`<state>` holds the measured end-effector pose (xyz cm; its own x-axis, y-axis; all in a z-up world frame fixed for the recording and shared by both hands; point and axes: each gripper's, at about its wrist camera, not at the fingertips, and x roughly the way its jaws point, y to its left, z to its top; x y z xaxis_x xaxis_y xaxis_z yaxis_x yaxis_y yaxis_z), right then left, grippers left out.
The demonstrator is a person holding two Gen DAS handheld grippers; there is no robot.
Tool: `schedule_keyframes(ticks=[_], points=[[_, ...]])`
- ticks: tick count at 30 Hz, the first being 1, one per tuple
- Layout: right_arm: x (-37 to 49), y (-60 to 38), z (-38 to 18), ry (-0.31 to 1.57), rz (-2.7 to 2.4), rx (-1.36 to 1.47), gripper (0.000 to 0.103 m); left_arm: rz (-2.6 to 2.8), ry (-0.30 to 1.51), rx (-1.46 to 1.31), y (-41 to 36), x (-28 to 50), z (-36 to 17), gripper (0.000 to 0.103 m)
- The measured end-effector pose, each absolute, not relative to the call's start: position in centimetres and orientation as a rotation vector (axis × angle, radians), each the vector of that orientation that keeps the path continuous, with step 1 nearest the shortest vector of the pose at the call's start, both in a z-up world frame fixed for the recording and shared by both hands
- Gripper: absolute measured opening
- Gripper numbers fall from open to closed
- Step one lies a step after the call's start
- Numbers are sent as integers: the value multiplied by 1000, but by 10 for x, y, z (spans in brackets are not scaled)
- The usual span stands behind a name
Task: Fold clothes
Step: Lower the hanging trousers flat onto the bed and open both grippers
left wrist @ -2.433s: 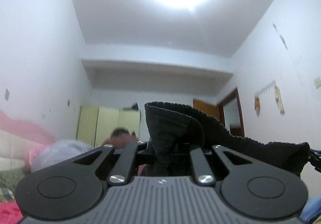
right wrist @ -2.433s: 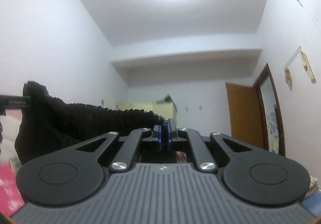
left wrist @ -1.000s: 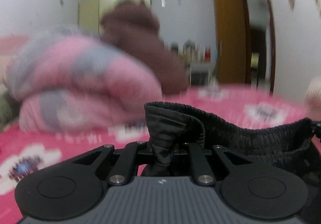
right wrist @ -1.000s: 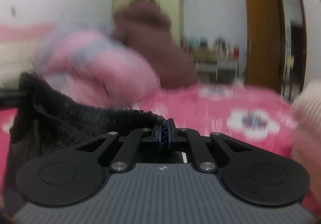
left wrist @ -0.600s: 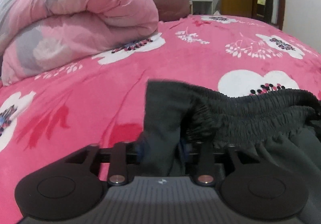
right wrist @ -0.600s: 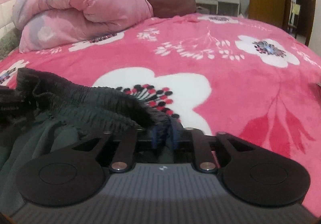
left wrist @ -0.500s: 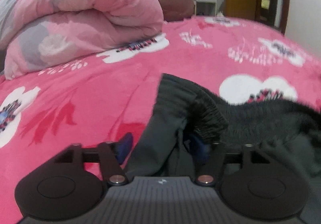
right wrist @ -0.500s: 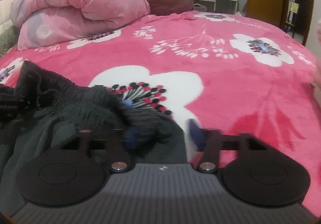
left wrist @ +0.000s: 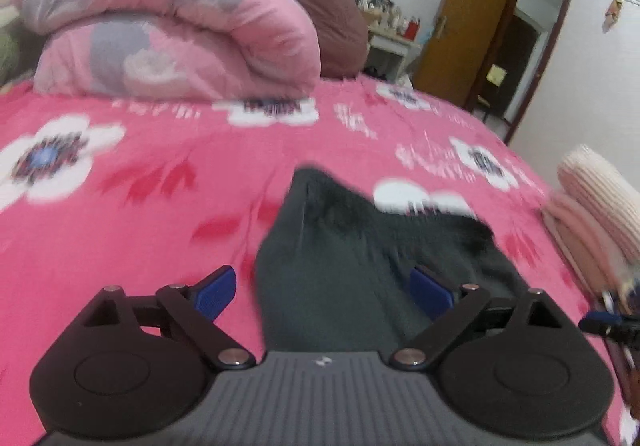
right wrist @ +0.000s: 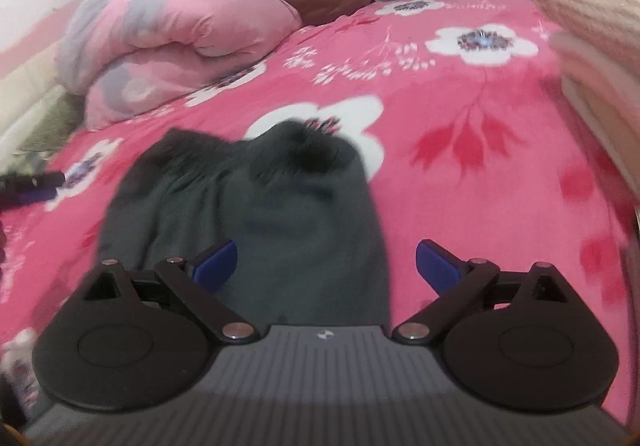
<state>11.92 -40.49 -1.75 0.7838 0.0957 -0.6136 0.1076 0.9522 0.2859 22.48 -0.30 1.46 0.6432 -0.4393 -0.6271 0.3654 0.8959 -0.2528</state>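
Pink floral bed [left wrist: 160,206] — dark trousers [left wrist: 344,266], rolled quilt [left wrist: 172,30], knitwear [left wrist: 596,190].

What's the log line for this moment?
dark grey garment: lying on pink floral bedspread | left gripper: jaws just opened, released | right gripper: jaws just opened, released

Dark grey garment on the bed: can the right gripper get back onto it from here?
Probably yes. The right gripper is open just above the dark grey garment, which lies loose on the pink blanket with nothing over it.
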Motion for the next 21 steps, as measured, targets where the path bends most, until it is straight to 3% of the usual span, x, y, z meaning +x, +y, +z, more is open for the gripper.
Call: schedule_keyframes(ticks=[10,12,16,21], points=[[8,-323,-23,610,197,353,92,-498,708,-7,12,82,-18,90],[-3,-300,-26,597,228,335,88,-470,715,-4,17,69,-26,79],[-14,-259,-37,610,354,312,77,-470,786,-65,32,57,-42,69],[-20,-226,-48,646,406,239,71,-460,845,-94,38,56,-61,46]])
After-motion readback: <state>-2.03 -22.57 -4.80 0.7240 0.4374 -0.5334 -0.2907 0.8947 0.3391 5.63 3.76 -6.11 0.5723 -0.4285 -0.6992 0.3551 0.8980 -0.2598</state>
